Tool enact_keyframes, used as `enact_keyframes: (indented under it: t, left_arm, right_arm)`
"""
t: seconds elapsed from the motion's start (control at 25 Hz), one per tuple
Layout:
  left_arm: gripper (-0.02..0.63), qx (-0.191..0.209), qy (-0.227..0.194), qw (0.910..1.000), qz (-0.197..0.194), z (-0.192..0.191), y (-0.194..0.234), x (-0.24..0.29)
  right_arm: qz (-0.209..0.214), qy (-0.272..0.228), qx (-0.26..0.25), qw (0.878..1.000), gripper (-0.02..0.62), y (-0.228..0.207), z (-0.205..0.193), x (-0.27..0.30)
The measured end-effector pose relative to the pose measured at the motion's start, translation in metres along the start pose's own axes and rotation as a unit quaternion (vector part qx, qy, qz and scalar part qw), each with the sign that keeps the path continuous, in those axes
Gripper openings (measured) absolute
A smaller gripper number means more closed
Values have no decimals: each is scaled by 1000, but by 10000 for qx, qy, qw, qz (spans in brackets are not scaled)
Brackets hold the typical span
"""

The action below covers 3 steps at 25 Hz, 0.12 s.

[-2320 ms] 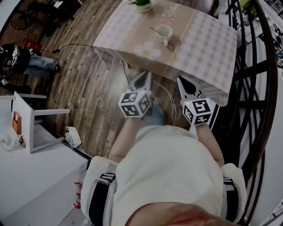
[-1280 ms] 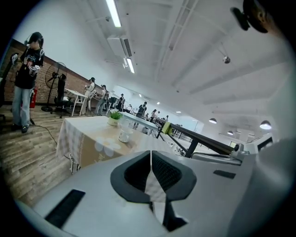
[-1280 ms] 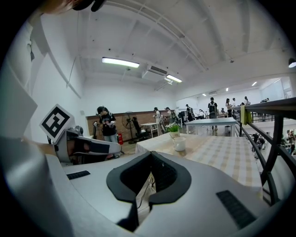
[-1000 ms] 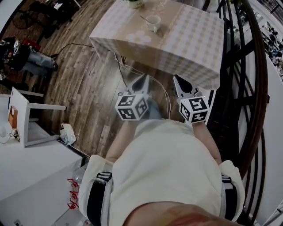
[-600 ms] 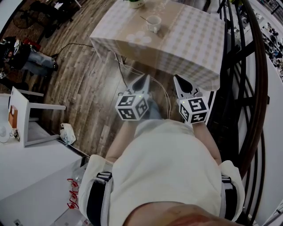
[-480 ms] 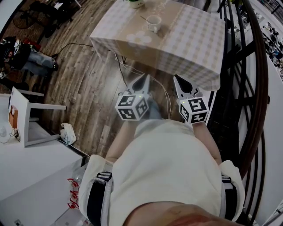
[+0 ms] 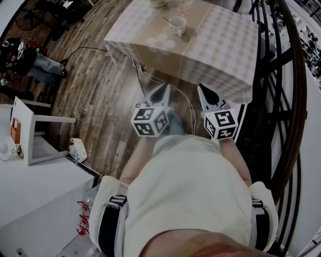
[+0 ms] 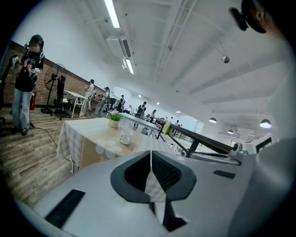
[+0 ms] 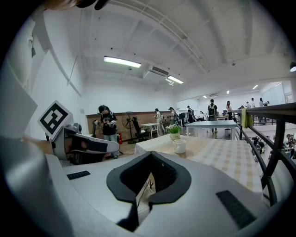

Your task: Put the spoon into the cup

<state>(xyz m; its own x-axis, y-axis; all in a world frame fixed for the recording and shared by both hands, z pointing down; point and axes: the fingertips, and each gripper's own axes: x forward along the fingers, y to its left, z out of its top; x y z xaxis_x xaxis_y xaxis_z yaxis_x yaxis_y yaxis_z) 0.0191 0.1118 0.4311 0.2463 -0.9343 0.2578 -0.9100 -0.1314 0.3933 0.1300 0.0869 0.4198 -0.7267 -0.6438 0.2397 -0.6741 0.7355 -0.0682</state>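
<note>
Standing well ahead of the person is the checked table (image 7: 220, 45). The left gripper (image 7: 164, 86) and the right gripper (image 7: 202, 89), side by side, have their jaws pressed together on nothing. On the table sits the white cup (image 7: 178, 24), with the spoon (image 7: 167, 20) leaning inside it.

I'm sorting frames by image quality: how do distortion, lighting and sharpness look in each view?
Head view: heavy fisheye bows the railing and table; even light, cup small but legible. Left gripper view: dark round vignette, ceiling lights blown out, cup tiny. Right gripper view: same vignette, cup sharp.
</note>
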Motion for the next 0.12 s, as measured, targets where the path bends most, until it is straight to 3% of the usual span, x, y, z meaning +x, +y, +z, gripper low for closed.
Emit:
enact_keyframes:
  t: [0.12]
  left_arm:
    - [11,1,-11,10000,0,2,2,0]
  right_arm:
    - [15,-8,-11,10000,0,1,1,3]
